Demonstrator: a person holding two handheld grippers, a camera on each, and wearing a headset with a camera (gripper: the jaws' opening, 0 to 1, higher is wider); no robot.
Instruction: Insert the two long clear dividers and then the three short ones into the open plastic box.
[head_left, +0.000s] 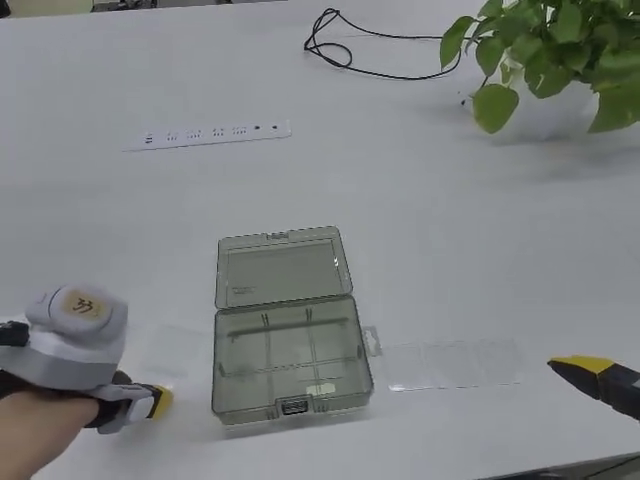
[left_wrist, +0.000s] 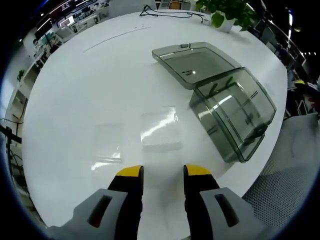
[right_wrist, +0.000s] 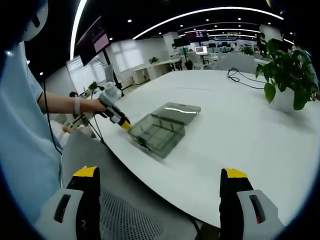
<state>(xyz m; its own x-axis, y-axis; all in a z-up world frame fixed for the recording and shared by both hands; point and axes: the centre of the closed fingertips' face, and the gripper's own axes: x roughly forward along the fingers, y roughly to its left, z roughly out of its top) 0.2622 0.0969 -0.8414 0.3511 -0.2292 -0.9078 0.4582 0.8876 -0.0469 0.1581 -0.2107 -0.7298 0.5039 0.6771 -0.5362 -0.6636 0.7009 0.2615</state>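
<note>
- The white bench (head_left: 420, 230) spread across the head view and carried everything.
- The plant (head_left: 545, 50) stood at 1 o'clock from the box, well apart from it, its leaves green.
- The box (head_left: 290, 400) lay open near the bench's near edge, smoky and see-through. Its lid (head_left: 280, 265) lay flat at 12 o'clock from the base. Thin lines crossed the base, but whether a divider sat there could not be told.
- The left gripper (head_left: 160, 398), held in a hand (head_left: 40, 425), was at 9 o'clock from the box, near it but apart. In the left gripper view its yellow-tipped fingers (left_wrist: 131, 172) stood apart with nothing between them.
- The right gripper (head_left: 585, 368) was at 3 o'clock from the box, well apart. In the right gripper view its fingers (right_wrist: 86, 172) were spread wide and bare, out past the bench's edge.
- The strip (head_left: 210, 134) lay at 11 o'clock, far off.
- The black cable (head_left: 335, 45) looped at 12 o'clock, farther off.
- The long dividers (head_left: 455, 363) lay flat at 3 o'clock, just beside the box, between it and the right gripper.
- The short dividers (left_wrist: 159, 129), two clear sheets side by side, lay flat at 9 o'clock, just ahead of the left fingers.
</note>
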